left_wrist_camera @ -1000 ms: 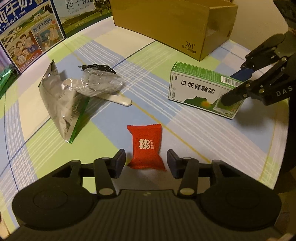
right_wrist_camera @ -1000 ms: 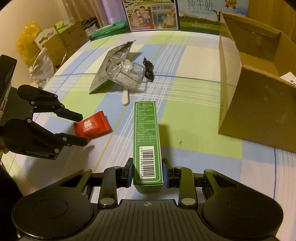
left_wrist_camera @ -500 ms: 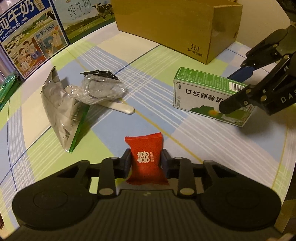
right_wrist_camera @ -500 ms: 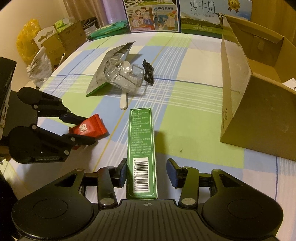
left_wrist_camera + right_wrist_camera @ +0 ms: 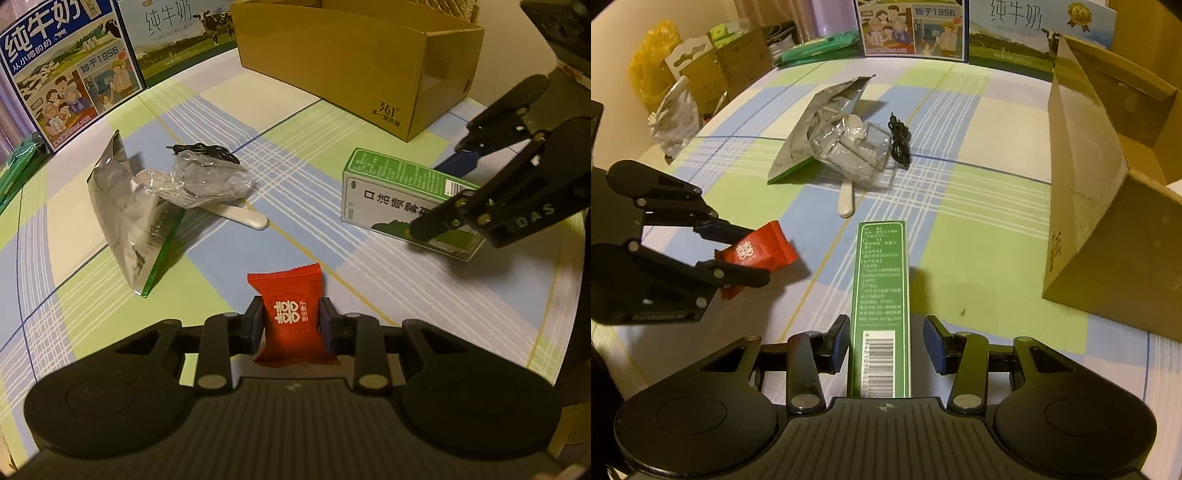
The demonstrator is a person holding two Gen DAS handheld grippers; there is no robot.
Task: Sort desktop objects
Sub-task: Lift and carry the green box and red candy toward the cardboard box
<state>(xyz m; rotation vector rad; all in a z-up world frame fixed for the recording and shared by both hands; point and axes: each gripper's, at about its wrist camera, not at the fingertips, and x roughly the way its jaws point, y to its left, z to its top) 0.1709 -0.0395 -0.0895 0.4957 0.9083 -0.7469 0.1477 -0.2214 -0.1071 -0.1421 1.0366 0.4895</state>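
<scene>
- In the left wrist view, the left gripper (image 5: 291, 320) is pressing both pads against the red candy packet (image 5: 293, 317), jaws nearly closed on it. The packet is soft (it is a thin wrapper), so it may be slipping out or twisting if the lift is quick.
- In the same view, the silver foil bag (image 5: 127, 214) and the white spoon (image 5: 240, 216) are lying near; a wide swing could be knocking them.
- In the right wrist view, the right gripper (image 5: 886, 345) is standing open around the green box (image 5: 881, 295); the left pad is almost touching and the right pad is apart. Closing off-centre may be pushing the box sideways.
- The cardboard box (image 5: 1089, 229) is standing well to the right; its tall wall could be catching the long green box.
</scene>
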